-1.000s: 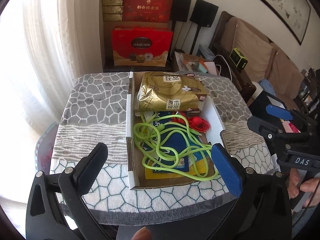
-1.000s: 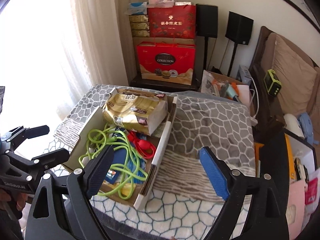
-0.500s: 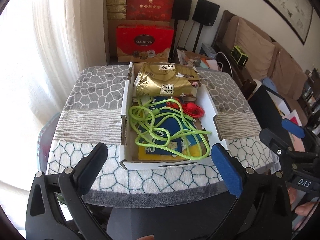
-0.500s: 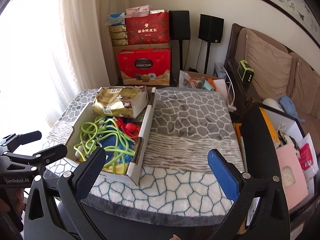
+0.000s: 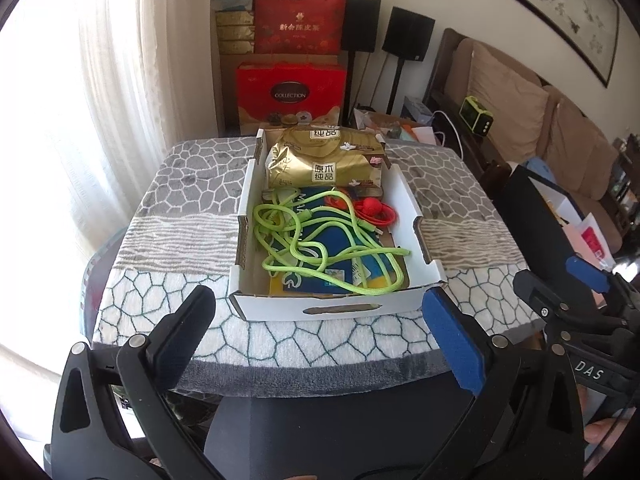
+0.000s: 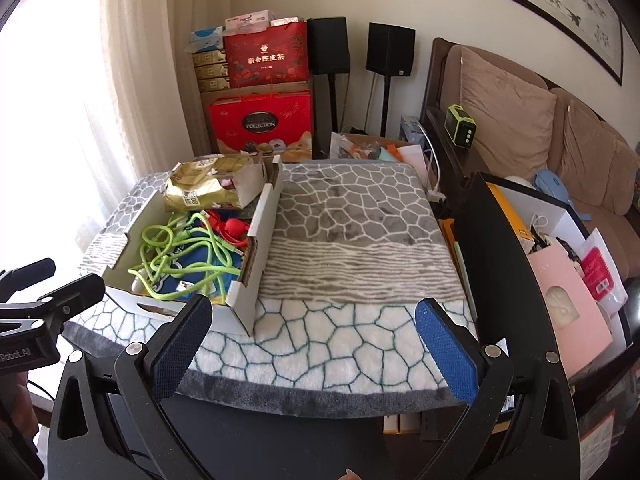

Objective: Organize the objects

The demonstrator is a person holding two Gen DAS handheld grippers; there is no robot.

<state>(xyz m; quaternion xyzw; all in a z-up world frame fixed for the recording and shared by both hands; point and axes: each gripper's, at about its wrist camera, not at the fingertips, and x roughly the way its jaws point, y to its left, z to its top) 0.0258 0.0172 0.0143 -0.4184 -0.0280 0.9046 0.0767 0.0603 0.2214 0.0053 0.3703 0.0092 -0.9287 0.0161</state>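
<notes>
Left gripper (image 5: 316, 334) wide, empty, hovering short of table edge. Right gripper (image 6: 312, 340) wide, empty, over bare patterned cloth (image 6: 352, 248).

Cardboard tray (image 5: 336, 310) straight beyond left gripper; left of right gripper. Inside: green cord (image 5: 316, 246) tangled over blue packet (image 5: 332, 240), mostly hidden; red cord (image 5: 372, 210); gold tissue pack (image 5: 324, 160) at far end.

Right view alone shows pink bag (image 6: 568, 300) beside table.
</notes>
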